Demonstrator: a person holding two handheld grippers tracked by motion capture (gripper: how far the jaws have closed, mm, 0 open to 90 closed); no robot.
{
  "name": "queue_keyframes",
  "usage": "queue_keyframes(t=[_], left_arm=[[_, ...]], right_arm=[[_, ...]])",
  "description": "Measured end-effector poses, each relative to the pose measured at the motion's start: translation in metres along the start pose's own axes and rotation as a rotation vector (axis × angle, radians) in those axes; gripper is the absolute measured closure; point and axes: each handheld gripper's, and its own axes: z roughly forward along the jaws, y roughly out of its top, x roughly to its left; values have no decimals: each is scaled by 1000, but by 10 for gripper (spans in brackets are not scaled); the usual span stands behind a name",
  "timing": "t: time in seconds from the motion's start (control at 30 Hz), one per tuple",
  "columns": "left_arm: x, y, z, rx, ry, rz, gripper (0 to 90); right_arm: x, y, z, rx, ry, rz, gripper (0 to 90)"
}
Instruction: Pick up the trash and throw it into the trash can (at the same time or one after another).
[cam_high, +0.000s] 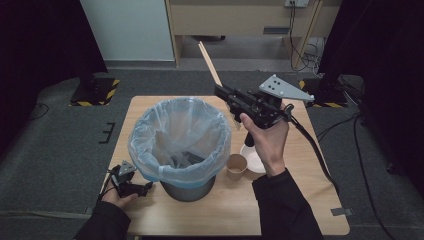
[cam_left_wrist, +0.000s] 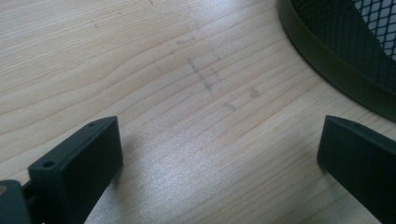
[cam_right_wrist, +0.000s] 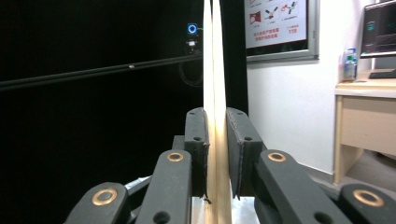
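Right gripper raised above table, jaws clamped on pair of pale wooden chopsticks – sticks angle up, beyond lined mesh bin. Left gripper low on light wooden table beside bin – jaws wide, nothing between.

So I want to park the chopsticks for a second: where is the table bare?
Bare wood lies along the table's near edge, right of the sleeve, and on the far left corner behind the bin. It is crowded right of the bin, where the paper cup and white bowl sit.
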Motion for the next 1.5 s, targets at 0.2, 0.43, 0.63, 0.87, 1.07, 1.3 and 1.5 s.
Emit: queue_keyframes(t=[0.2,0.43,0.63,0.87,1.07,1.3,1.5], left_arm=[[0,0,0,0,-1,1,0],[0,0,0,0,-1,2,0],[0,0,0,0,-2,2,0],[0,0,0,0,-2,3,0],[0,0,0,0,-3,3,0],[0,0,0,0,-3,4,0],[0,0,0,0,-4,5,0]], right_arm=[[4,-10,12,17,17,15,801],[9,-21,24,38,34,30,801],[14,-30,34,74,33,6,801],[23,-35,45,106,48,-13,786],[23,-38,48,116,56,-8,651],[11,-18,26,39,-7,-1,534],[-15,-8,-7,-1,-97,0,464]])
